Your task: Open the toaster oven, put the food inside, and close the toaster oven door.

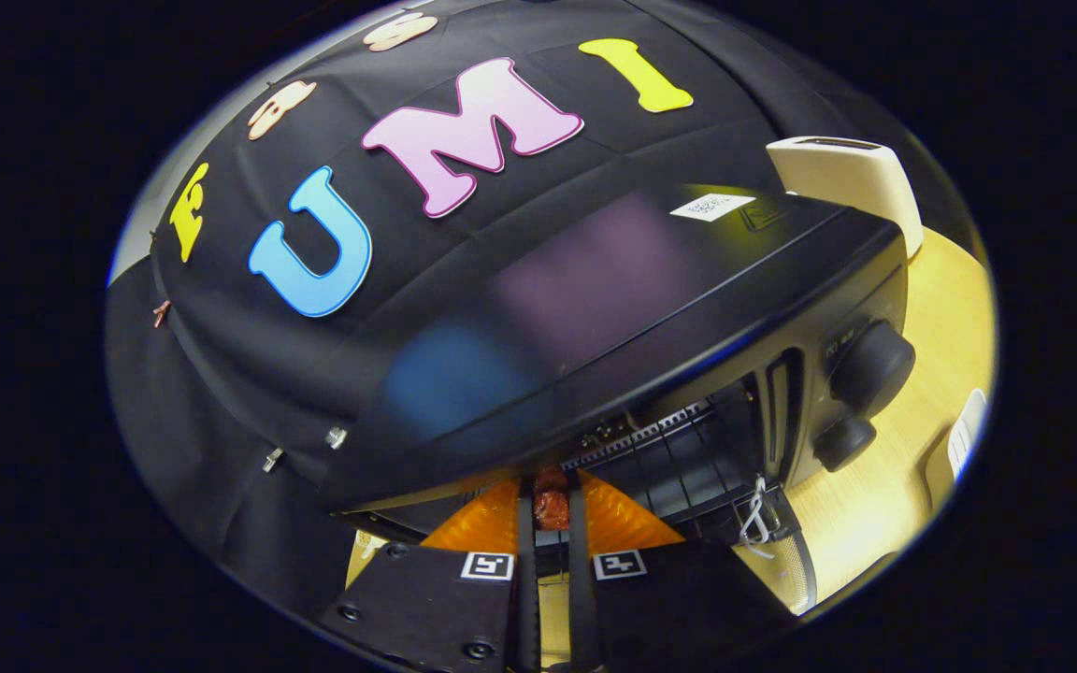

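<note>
The black toaster oven (595, 308) looms close ahead, seen tilted, with its glossy top above my fingers. Its front stands open and the wire rack (679, 458) shows inside. A small reddish-brown piece of food (552, 509) sits pinched between my two fingers, right at the mouth of the oven and just under its top edge. My gripper (551, 491) is shut on this food, both fingers pressing its sides. Part of the lowered door (782, 561) shows below the rack, right of my fingers.
Two black knobs (870, 365) (844, 441) sit on the oven's right panel. A cream-white appliance (852, 178) stands behind the oven. The light wooden table (931, 393) runs to the right, with a white object (961, 437) at its far side.
</note>
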A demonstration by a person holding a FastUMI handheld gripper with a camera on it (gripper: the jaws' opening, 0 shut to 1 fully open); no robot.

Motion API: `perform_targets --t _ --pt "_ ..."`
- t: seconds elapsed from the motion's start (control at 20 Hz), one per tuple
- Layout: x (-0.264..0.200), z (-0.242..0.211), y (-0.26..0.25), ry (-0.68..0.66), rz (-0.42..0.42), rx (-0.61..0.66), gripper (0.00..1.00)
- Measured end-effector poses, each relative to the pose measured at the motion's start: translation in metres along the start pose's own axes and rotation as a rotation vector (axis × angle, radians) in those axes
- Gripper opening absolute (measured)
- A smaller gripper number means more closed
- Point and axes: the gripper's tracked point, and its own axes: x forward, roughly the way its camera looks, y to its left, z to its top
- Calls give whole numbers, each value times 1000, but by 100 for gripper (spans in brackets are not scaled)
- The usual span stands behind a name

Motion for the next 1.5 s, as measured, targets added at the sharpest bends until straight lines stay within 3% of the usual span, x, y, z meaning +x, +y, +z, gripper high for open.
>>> perform_targets --t 0.1,0.4,0.45,0.65,1.2,1.5 --pt "3 0 -15 5 -66 -81 23" --pt "-3 11 -28 -16 -120 -154 91" --pt "-6 15 -30 -23 -136 -168 96" --pt "-20 13 -33 -10 -159 -219 98" --pt "-98 -8 3 6 -66 -319 98" --pt "-148 -51 6 107 -36 -353 98"
